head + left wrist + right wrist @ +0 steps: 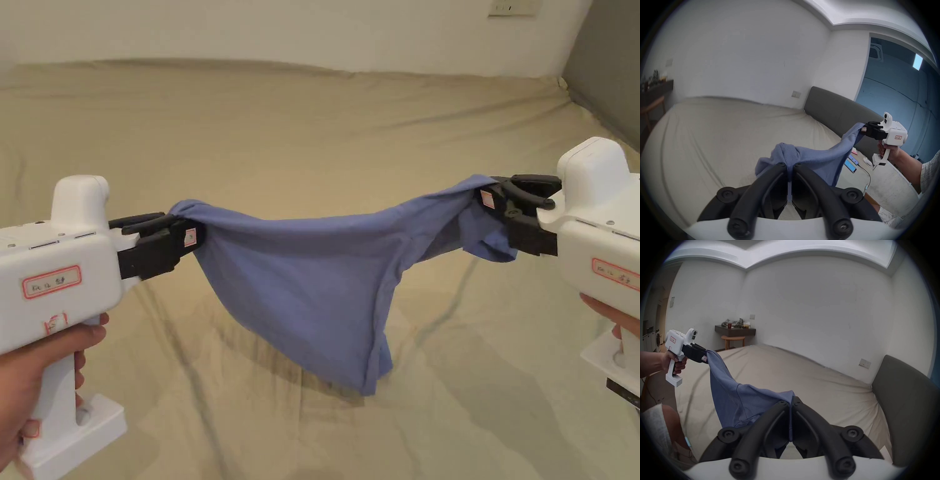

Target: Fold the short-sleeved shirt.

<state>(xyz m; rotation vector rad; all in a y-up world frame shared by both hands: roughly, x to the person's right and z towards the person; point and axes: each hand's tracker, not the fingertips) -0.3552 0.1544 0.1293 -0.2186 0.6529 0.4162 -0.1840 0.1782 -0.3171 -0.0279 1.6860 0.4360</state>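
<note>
Above a beige bed sheet (312,125), held clear of it: one blue short-sleeved shirt (312,275), strung between two hand-held tongs and sagging in the middle, its lowest fold hanging near the sheet (whether it touches cannot be told).

Left gripper (178,234): white body, black jaws, gripped by the person's left hand (37,369). Jaws drawn together on a bunched left end of the shirt; in the left gripper view the cloth (786,155) passes down through the narrow slit between the two jaws, both pressing on it.

Right gripper (490,197): same make, held by the right hand (615,315). Jaws likewise closed on the right end of the shirt; in the right gripper view a thin strip of blue fabric (753,400) is pinched between them, with a loose flap hanging just below.

Far right: grey headboard (603,69). Far side: white wall (312,31).
</note>
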